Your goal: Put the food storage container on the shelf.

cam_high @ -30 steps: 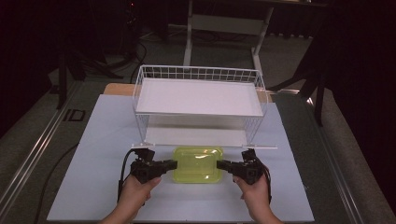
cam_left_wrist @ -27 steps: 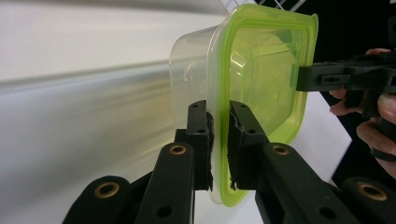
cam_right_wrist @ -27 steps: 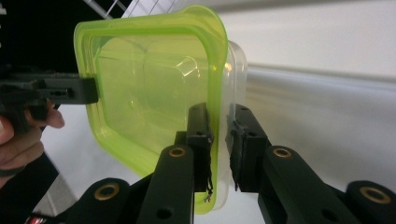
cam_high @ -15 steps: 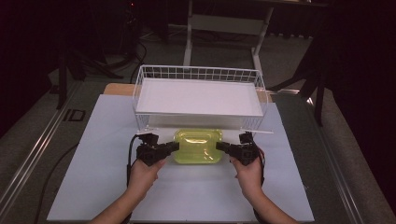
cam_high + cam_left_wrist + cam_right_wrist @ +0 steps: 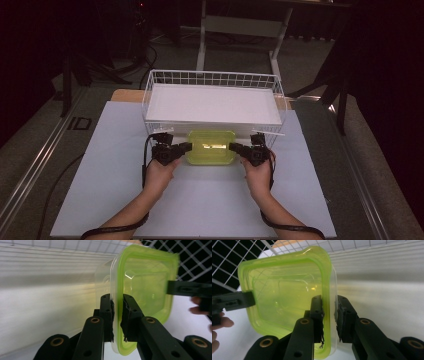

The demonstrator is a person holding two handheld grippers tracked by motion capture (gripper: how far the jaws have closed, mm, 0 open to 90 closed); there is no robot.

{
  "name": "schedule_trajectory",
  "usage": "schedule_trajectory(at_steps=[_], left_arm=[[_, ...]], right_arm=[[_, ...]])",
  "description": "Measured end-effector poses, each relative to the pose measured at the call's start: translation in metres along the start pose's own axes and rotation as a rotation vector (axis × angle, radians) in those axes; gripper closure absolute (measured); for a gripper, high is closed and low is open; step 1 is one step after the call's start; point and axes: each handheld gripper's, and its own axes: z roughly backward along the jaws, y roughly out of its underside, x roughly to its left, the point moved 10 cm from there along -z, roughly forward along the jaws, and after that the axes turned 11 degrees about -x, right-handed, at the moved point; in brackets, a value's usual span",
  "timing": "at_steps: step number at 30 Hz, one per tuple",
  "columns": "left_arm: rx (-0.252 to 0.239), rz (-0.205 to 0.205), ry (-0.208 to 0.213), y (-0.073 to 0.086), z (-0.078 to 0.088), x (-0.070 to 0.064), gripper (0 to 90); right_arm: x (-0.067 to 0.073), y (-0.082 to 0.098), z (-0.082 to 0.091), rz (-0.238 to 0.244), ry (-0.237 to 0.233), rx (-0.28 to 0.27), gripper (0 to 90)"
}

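left tool (image 5: 186,146) clamped on green lidded container (image 5: 211,147) left rim; right tool (image 5: 234,147) clamped on right rim | container held over bench (image 5: 115,165), just before wire basket (image 5: 150,95) | risk: uneven pull pops lid; shallow rim grip slips

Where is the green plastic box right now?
In the high view, the translucent green plastic box sits mid-table, right against the front of the white wire basket, gripped between the left gripper and right gripper.

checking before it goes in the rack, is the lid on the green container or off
On. The green lid sits over the clear container, and each gripper's jaws close across the lidded rim. Whether it's fully sealed, cannot tell.
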Motion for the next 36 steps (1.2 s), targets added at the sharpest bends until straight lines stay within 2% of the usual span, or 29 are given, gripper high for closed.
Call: schedule_trajectory(at_steps=[2, 3, 8, 11, 13, 14, 15, 16, 17, 19, 22, 25, 26, 27, 29, 30, 32, 33, 34, 35, 36], left_arm=[[0.006, 0.011, 0.001, 0.001, -0.002, 0.003, 80.9], [0.008, 0.03, -0.004, 0.004, -0.005, 0.005, 80.9], [-0.008, 0.049, 0.009, 0.0, -0.009, 0.008, 80.3], [-0.037, 0.026, 0.012, 0.0, -0.015, 0.011, 76.5], [-0.056, -0.003, 0.01, -0.001, -0.017, 0.013, 74.7], [-0.056, -0.003, 0.01, -0.001, -0.017, 0.013, 73.7], [-0.071, -0.031, -0.009, -0.002, -0.02, 0.015, 72.6], [-0.077, -0.047, -0.028, -0.002, -0.021, 0.015, 71.5], [-0.086, -0.05, -0.041, -0.002, -0.023, 0.015, 70.1], [-0.099, -0.065, -0.045, -0.001, -0.026, 0.018, 68.7], [-0.11, -0.033, -0.026, 0.0, -0.03, 0.02, 64.6], [-0.117, -0.035, -0.022, 0.0, -0.031, 0.02, 64.6], [-0.126, -0.067, -0.053, -0.001, -0.032, 0.021, 60.3], [-0.127, -0.096, -0.06, -0.002, -0.033, 0.021, 54.0], [-0.138, -0.097, -0.055, -0.004, -0.031, 0.02, 52.6], [-0.158, -0.105, -0.05, -0.007, -0.029, 0.019, 47.2], [-0.196, -0.114, -0.009, -0.011, -0.025, 0.013, 39.5], [-0.201, -0.119, 0.009, -0.011, -0.023, 0.01, 35.2], [-0.199, -0.143, 0.016, -0.01, -0.022, 0.008, 31.5], [-0.199, -0.143, 0.016, -0.01, -0.022, 0.008, 28.7], [-0.205, -0.18, 0.033, -0.009, -0.02, 0.006, 26.3]], right_arm=[[-0.001, 0.0, -0.003, 0.013, 0.007, -0.003, 77.5], [-0.004, 0.0, -0.007, 0.008, 0.017, -0.003, 77.7], [-0.007, -0.002, -0.01, 0.008, 0.013, -0.014, 77.9], [-0.006, -0.002, -0.012, 0.008, 0.036, -0.015, 77.6], [-0.005, -0.003, -0.013, 0.027, 0.051, -0.019, 76.7], [-0.005, -0.003, -0.013, 0.027, 0.051, -0.019, 76.7], [-0.007, -0.003, -0.015, 0.021, 0.065, -0.026, 76.4], [-0.008, -0.004, -0.016, 0.039, 0.075, -0.038, 76.1], [-0.01, -0.003, -0.017, 0.061, 0.087, -0.043, 75.0], [-0.013, -0.003, -0.02, 0.071, 0.089, -0.06, 72.4], [-0.017, -0.002, -0.023, 0.092, 0.103, -0.085, 70.8], [-0.018, -0.002, -0.024, 0.116, 0.111, -0.099, 67.8], [-0.018, -0.002, -0.024, 0.124, 0.12, -0.1, 66.9], [-0.017, -0.001, -0.024, 0.129, 0.126, -0.093, 65.4], [-0.016, -0.001, -0.025, 0.135, 0.124, -0.096, 61.7], [-0.015, -0.001, -0.025, 0.14, 0.12, -0.097, 57.8], [-0.013, -0.003, -0.022, 0.155, 0.103, -0.122, 52.9], [-0.012, -0.004, -0.021, 0.161, 0.1, -0.126, 51.5], [-0.01, -0.003, -0.019, 0.162, 0.093, -0.121, 49.9], [-0.01, -0.003, -0.019, 0.162, 0.093, -0.121, 49.9], [-0.007, -0.002, -0.016, 0.177, 0.087, -0.12, 50.0]])
